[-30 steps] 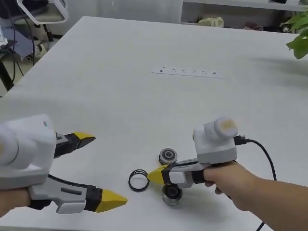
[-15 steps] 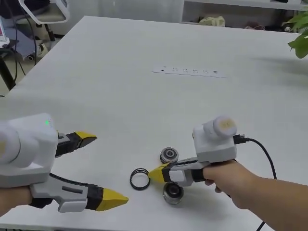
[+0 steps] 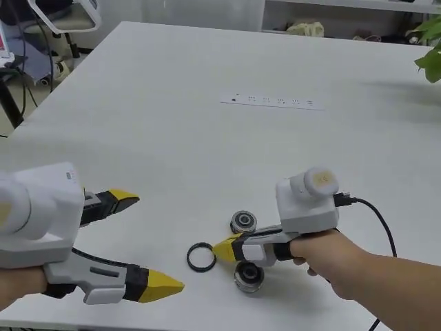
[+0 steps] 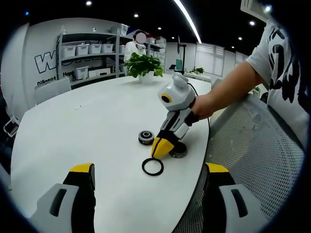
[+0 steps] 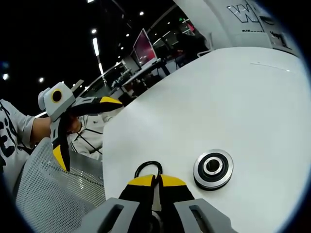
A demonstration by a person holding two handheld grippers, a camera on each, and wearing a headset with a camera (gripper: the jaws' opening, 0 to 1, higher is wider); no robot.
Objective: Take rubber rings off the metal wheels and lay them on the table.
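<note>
Right tool [image 3: 222,249] overlaps one wheel [image 3: 248,276]; power strip [image 3: 271,102] beyond.

White table [image 3: 207,83], shelving with bins [image 4: 82,65], potted plant [image 4: 143,65], ceiling strip light [image 4: 187,22]

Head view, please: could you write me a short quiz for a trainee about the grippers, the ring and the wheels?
1. True or false: the left gripper has its jaws wide apart.
2. Where is the black ring? A. Around a wheel. B. Flat on the table, just off the tip of the shut right gripper. C. Between the left gripper's jaws.
3. How many wheels are on the table?
Key: 1 true; 2 B; 3 two, one beside the right gripper and one partly hidden by it.
</note>
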